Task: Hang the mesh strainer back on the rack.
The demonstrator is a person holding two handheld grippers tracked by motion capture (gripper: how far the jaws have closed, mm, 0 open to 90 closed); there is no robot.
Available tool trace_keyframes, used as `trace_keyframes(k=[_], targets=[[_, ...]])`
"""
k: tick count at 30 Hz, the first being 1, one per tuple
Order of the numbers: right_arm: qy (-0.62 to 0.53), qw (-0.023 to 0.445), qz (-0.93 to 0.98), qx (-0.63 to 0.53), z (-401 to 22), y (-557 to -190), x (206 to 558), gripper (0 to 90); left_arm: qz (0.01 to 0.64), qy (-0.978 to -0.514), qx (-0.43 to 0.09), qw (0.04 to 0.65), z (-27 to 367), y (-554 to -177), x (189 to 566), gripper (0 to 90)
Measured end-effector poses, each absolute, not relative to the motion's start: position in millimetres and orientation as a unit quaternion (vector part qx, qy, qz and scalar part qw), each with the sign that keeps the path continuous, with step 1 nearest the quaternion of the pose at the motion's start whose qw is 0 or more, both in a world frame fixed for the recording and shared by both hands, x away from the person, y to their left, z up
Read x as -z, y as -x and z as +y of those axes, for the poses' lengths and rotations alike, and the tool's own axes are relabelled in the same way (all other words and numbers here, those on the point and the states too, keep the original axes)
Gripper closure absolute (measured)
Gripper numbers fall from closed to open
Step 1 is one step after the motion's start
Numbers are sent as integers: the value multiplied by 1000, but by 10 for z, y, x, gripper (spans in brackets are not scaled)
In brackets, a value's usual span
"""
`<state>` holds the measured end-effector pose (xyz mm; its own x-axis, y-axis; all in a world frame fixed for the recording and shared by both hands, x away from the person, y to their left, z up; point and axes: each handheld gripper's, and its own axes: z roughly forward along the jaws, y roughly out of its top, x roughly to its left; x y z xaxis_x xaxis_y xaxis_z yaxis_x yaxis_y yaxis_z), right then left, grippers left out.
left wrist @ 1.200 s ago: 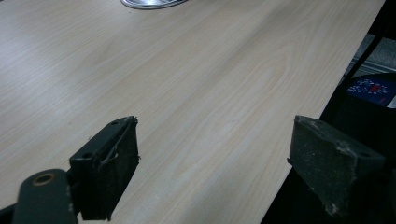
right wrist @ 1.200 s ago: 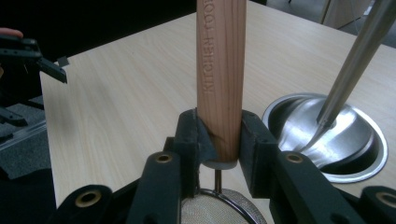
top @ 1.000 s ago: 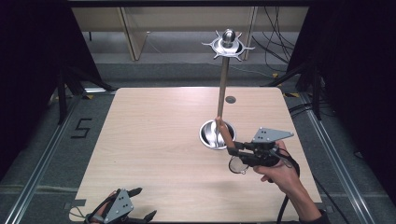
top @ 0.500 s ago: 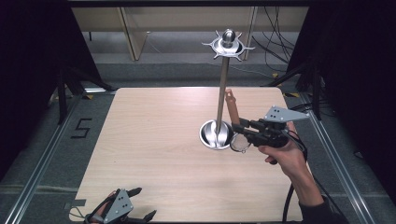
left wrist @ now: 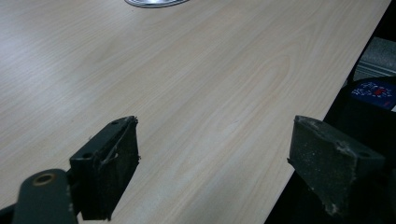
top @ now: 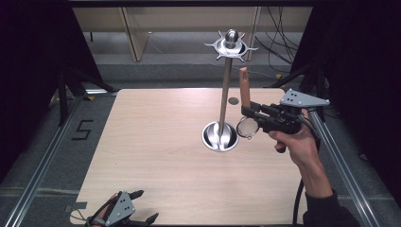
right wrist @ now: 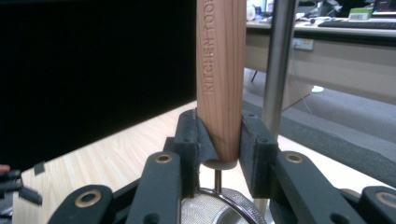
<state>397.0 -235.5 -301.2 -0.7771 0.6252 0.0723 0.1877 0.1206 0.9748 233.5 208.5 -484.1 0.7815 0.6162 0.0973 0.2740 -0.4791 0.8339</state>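
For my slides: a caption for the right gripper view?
Right gripper clamps a strainer's wooden handle upright beside a metal pole.

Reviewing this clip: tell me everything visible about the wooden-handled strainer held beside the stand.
The strainer is a small kitchen utensil with a round wire-mesh bowl in a metal rim, joined by a thin metal stem to a reddish-brown wooden handle stamped with lettering that reads KITCHEN TOO, cut off by the frame edge. It is held off the table with the handle pointing up and the mesh hanging below. The right tool clamps the handle's lower end between both pads. It hangs just right of the metal stand, apparently not touching it.
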Motion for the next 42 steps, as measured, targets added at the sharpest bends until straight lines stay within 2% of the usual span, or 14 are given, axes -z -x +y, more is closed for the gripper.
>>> trace_keyframes(k=[7,9,10,18,23,25,26,31,33,34,36,42], targets=[[-286,179,719,-608,-2337,-4006,2901,716,275,-835,-194,436,2080,-2326,4847,152],[-283,193,717,-607,-2356,-4036,2863,716,269,-836,-195,437,2077,-2332,4847,152],[-293,182,717,-607,-2355,-4030,2856,716,269,-836,-195,437,2077,-2332,4847,152],[-296,180,714,-609,-2341,-4131,2875,716,269,-835,-195,438,2075,-2331,4849,152],[-302,162,719,-605,-2309,-4197,2874,716,279,-831,-189,443,2068,-2321,4856,152],[-299,170,720,-602,-2296,-4238,2893,716,281,-829,-189,445,2063,-2319,4858,152],[-299,170,720,-602,-2296,-4238,2893,716,267,-838,-197,434,2083,-2330,4842,152],[-305,153,721,-603,-2274,-4324,2927,716,271,-833,-195,441,2073,-2330,4849,152],[-296,163,720,-605,-2275,-4342,2930,716,265,-838,-196,434,2086,-2335,4842,152],[-307,150,721,-603,-2264,-4340,2929,716,273,-835,-197,435,2081,-2326,4844,152],[-298,164,724,-600,-2270,-4367,2933,715,267,-836,-196,437,2078,-2327,4845,152],[-303,159,726,-596,-2246,-4384,2966,715,267,-837,-195,436,2080,-2331,4845,152]])
